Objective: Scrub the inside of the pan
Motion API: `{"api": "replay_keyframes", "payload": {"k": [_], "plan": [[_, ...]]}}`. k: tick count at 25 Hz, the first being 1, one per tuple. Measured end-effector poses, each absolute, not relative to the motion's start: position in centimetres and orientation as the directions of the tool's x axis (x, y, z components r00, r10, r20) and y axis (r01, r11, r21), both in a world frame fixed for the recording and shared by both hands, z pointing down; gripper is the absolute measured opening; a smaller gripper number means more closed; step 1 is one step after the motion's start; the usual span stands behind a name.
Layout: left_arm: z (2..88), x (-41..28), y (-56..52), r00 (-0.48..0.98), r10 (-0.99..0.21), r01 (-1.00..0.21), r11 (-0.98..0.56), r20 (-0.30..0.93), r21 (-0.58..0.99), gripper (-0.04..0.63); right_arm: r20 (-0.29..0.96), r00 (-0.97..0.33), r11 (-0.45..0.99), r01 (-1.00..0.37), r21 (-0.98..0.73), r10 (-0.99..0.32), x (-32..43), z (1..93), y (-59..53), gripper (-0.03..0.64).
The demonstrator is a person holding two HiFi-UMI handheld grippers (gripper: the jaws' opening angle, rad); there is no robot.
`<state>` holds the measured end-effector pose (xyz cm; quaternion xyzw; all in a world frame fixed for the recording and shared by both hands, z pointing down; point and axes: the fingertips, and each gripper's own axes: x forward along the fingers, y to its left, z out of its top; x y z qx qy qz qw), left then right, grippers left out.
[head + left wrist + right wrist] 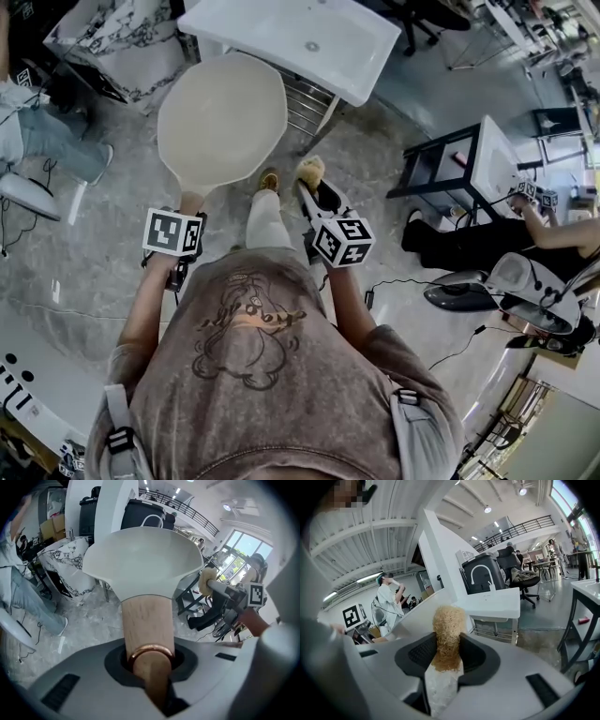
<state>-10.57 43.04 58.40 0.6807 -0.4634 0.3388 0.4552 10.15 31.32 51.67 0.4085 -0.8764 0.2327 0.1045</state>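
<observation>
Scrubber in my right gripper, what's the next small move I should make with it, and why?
Probably swing the right gripper to the left until the scrubber meets the pan. The scrubber is clamped and ready, but it sits beside the pan's rim, apart from it. The left gripper is shut on the wooden handle, holding the pan up.

Your left gripper [190,200] sits ahead of your chest at about 11 o'clock. Its jaws point to 12 and are clamped on the wooden pan handle [145,620]. Your right gripper [314,187] is near it at 1 o'clock, angled toward 11, with its jaws pinched on a straw-coloured scrubber [446,625]. Your left forearm [150,305] and right forearm [349,300] are bare and reach forward from your sides.
</observation>
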Motion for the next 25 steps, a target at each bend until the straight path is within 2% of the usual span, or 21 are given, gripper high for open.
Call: {"api": "replay_keyframes", "payload": {"k": [12,25], "plan": [[58.3,-12.4,28.9,0.34,-0.285,-0.933,-0.221,0.896,0.283,0.065,0.364,-0.645,0.56,-0.764,-0.32,-0.672,8.5,51.1,17.5,0.156],[56.5,-10.3,14.4,0.354,-0.26,-0.926,-0.234,0.898,0.297,0.066,0.349,-0.628,0.547,-0.778,-0.309,-0.696,12.2,48.3,2.3,0.156]]}}
